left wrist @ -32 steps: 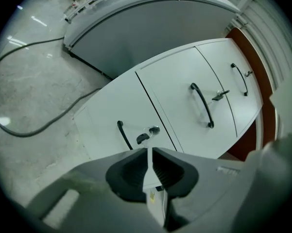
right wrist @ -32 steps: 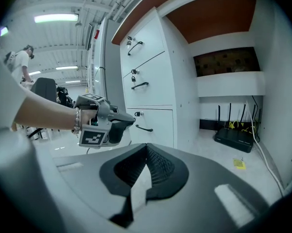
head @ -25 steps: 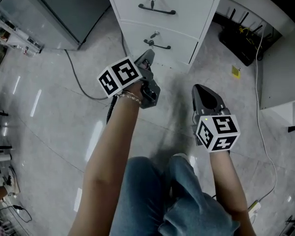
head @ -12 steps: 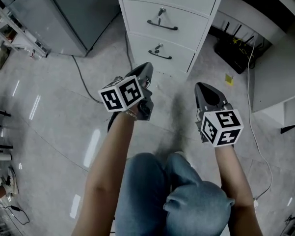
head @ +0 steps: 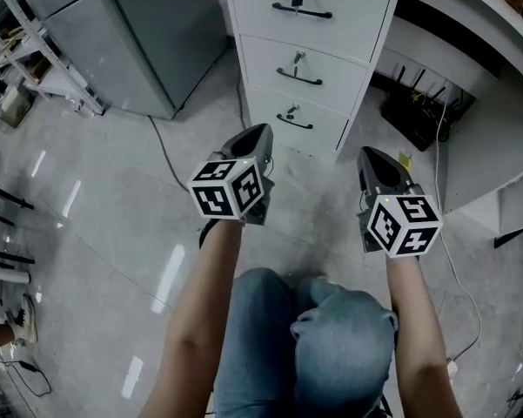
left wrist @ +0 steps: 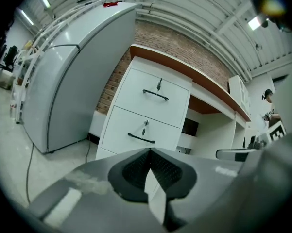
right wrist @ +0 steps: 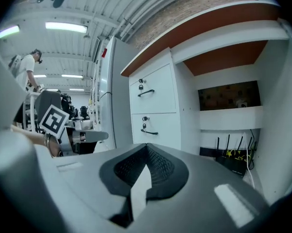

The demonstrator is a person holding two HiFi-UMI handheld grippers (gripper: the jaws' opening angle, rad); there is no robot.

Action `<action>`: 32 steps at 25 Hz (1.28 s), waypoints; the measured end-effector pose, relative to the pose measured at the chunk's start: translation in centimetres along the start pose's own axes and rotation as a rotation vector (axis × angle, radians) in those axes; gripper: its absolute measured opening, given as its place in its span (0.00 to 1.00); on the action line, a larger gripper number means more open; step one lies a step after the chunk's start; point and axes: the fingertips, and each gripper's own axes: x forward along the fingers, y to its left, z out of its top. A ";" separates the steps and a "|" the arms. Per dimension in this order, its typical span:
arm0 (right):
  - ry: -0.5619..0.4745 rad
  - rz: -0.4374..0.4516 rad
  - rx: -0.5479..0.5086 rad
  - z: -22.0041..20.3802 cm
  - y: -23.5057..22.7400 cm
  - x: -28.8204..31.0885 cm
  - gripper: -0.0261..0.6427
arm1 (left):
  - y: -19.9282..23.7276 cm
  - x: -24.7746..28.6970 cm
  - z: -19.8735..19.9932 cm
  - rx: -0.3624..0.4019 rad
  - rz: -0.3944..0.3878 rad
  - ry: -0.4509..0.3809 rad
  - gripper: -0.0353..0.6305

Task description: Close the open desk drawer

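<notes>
Jaws are pressed together, empty, on left gripper (head: 258, 133) and right gripper (head: 372, 155); both are now held higher, clear of white three-drawer desk cabinet (head: 331, 46), all fronts flush: closing is judged done.

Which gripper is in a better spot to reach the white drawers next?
Left, probably. The left gripper points straight at the bottom drawer; the right gripper faces the gap under the desk beside it. Both are shut and empty.
</notes>
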 end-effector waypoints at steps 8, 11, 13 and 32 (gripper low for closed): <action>-0.084 0.019 -0.108 8.5 2.9 -1.6 0.04 | -2.0 -2.8 5.7 0.155 -0.008 -0.074 0.05; -0.130 0.000 -0.122 11.8 3.9 -2.6 0.04 | -3.4 -3.7 8.2 0.204 -0.019 -0.099 0.05; -0.163 -0.012 -0.109 13.6 4.8 -3.7 0.04 | -4.3 -4.5 9.6 0.240 -0.023 -0.110 0.05; -0.229 -0.048 -0.314 15.3 9.3 -7.1 0.03 | -6.3 -10.5 13.6 0.335 0.022 -0.182 0.05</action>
